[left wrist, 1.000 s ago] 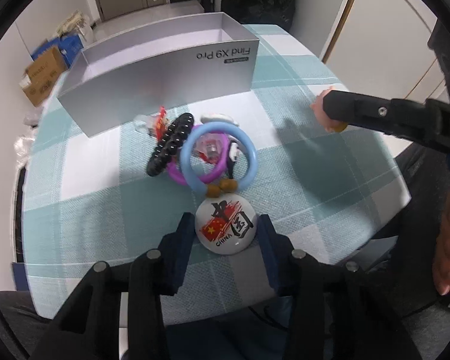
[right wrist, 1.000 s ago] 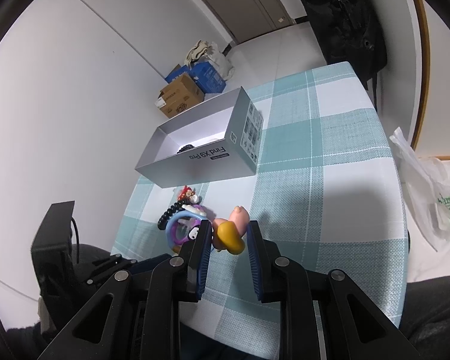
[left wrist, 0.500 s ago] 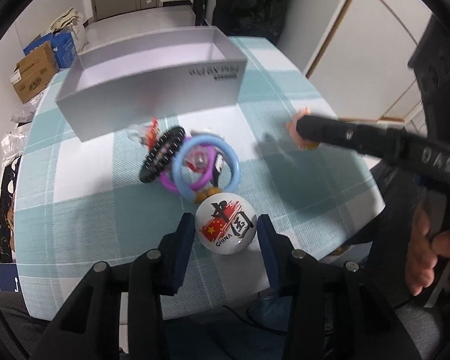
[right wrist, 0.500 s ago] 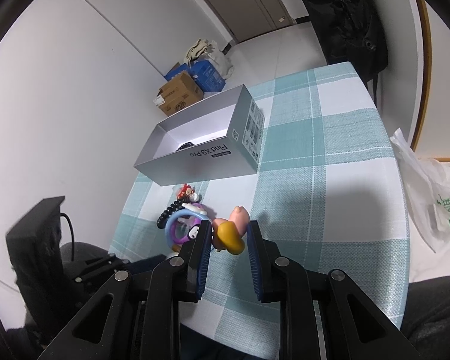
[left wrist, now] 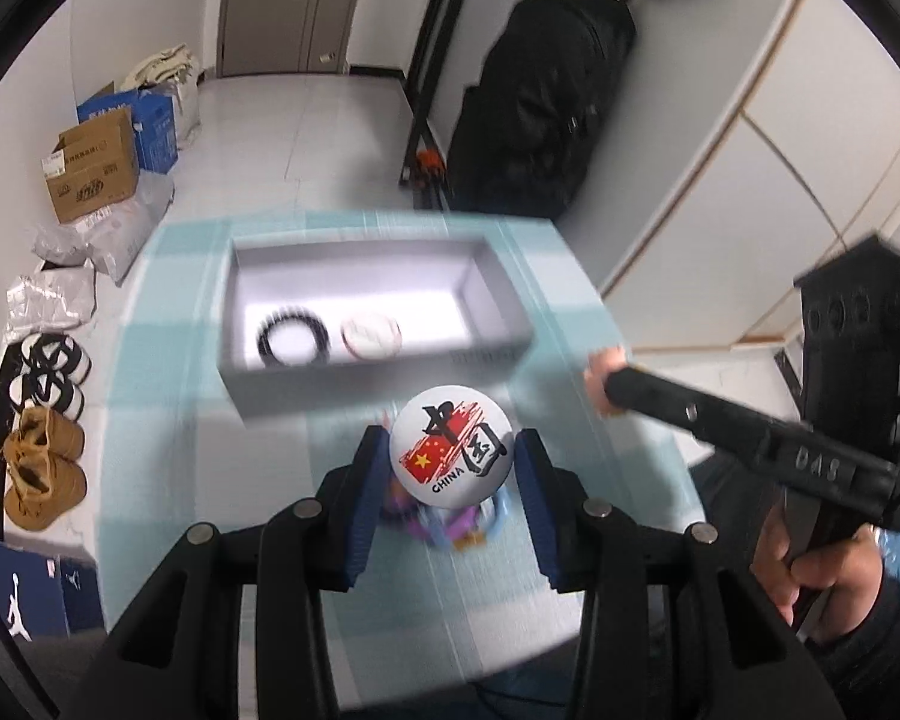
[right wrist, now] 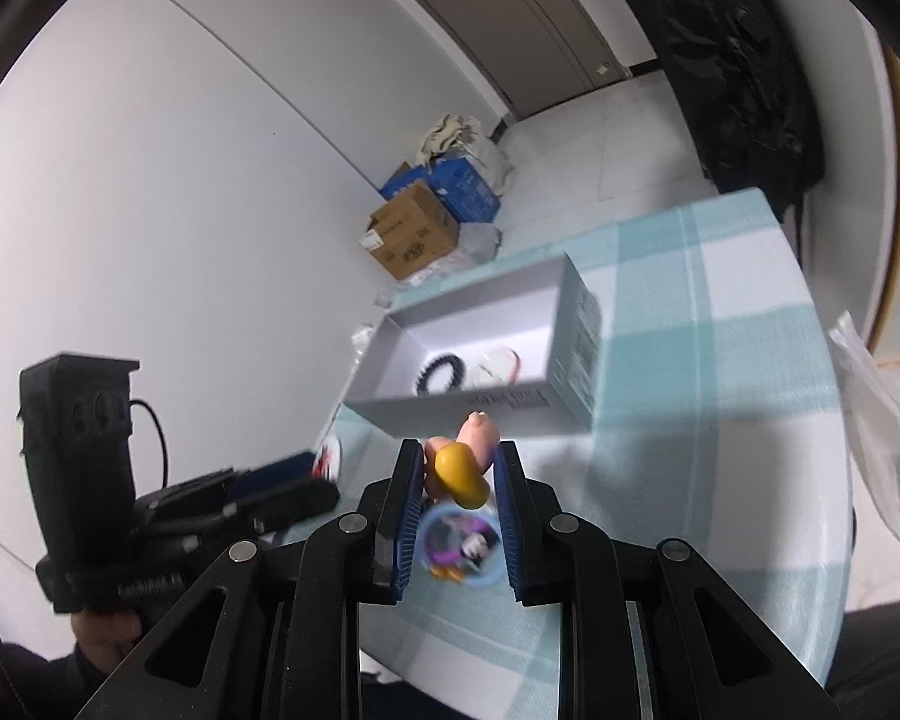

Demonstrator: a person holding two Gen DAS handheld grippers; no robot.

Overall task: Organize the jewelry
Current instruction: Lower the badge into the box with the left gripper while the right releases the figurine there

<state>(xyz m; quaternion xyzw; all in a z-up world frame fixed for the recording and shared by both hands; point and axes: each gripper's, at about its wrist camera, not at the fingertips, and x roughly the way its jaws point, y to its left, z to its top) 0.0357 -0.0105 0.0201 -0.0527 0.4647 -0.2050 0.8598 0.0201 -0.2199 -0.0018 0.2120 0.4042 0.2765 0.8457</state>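
Badge, round and white, marked CHINA, is clamped between the left gripper fingers above the checked surface. Grey box lies at 12 o'clock. Right gripper fingers clamp a yellow-and-pink figure.

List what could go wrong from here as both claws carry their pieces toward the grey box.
1. The round badge is pinched only at its edges by the left claw; it may pivot or slip out.
2. The right claw and its small figure head for the same grey box; they could collide.
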